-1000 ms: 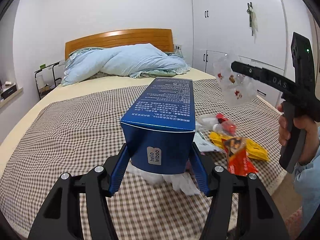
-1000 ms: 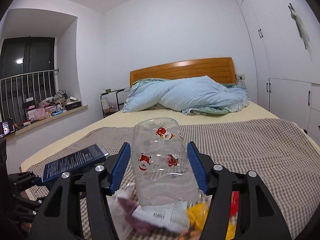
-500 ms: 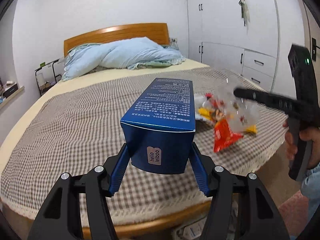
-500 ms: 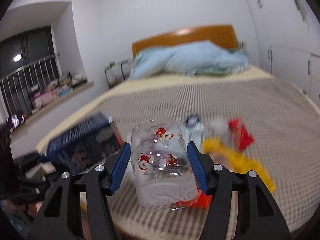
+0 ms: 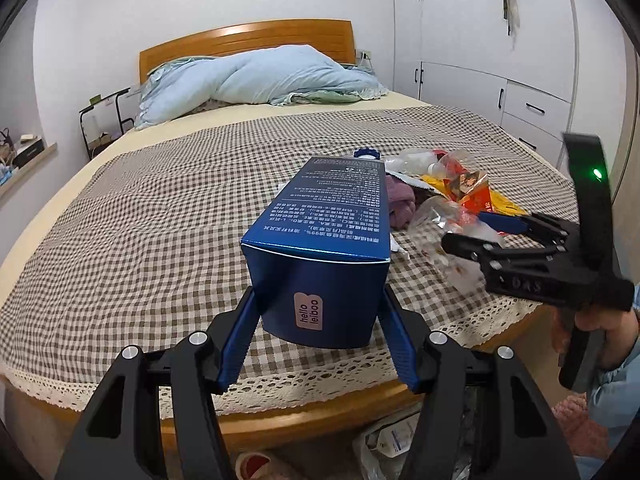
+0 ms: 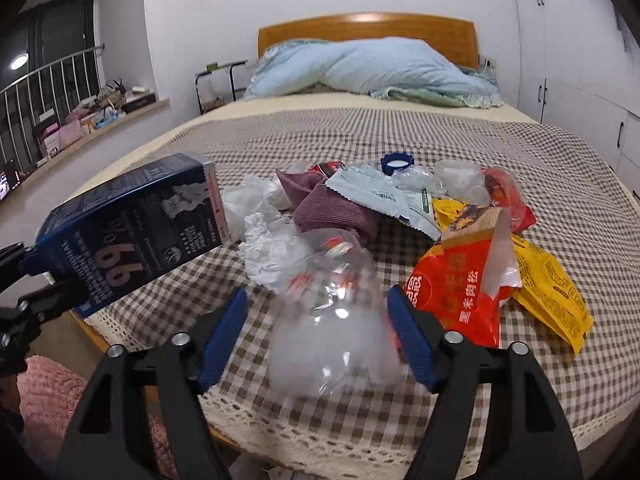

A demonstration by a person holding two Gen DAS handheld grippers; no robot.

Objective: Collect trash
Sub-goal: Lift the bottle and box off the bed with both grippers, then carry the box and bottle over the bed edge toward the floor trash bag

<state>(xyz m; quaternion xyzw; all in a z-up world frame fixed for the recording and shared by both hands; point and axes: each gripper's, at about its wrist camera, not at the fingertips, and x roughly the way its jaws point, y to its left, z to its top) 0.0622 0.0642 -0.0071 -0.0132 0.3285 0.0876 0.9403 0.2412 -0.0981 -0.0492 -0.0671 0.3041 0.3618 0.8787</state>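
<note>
left gripper (image 5: 318, 320) clamped on the blue box (image 5: 324, 240), pads tight on both side walls, box held off the bed and sticking out over the checked blanket (image 5: 140, 220). right gripper (image 6: 318, 332) jaws have just been opening; the clear plastic cup (image 6: 332, 320) with red prints is between the blue pads, blurred, with a visible gap on the left pad side, so pads not pressing it. cup sits over the near edge of the bed. rest of the trash is piled on the blanket just past it: red snack bag (image 6: 460, 292), yellow wrapper (image 6: 548, 292), crumpled tissue (image 6: 272, 252), purple cloth (image 6: 328, 208), white sachet (image 6: 380, 196), blue bottle cap (image 6: 396, 163). a hand (image 5: 600, 328) grips the right handle.
</note>
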